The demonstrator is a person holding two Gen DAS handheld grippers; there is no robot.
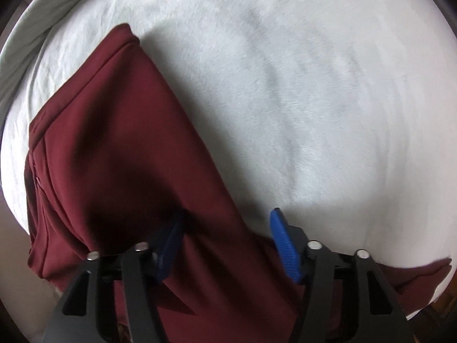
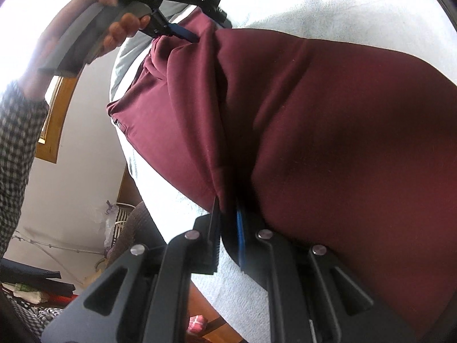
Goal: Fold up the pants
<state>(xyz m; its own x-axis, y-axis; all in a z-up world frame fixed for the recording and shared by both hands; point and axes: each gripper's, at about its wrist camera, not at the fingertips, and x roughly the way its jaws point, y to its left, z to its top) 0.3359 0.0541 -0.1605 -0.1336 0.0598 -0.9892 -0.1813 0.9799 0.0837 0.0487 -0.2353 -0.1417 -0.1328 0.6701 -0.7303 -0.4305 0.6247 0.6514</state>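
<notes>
**Item: pants, mid-fold — slip risk**

Maroon knit pants (image 1: 120,143), spread on white fleecy bedcover (image 1: 314,85). Right gripper (image 2: 227,223) pinched tight on a fabric ridge. Left gripper (image 1: 228,237) half-open astride an edge, unclamped: lifting now likely drops that side, skewing the fold.

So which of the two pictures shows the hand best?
The right wrist view. The hand shows there at upper left, wrapped around the left gripper's handle, above a checked sleeve. The left wrist view shows no hand, only pants and bedding.
</notes>
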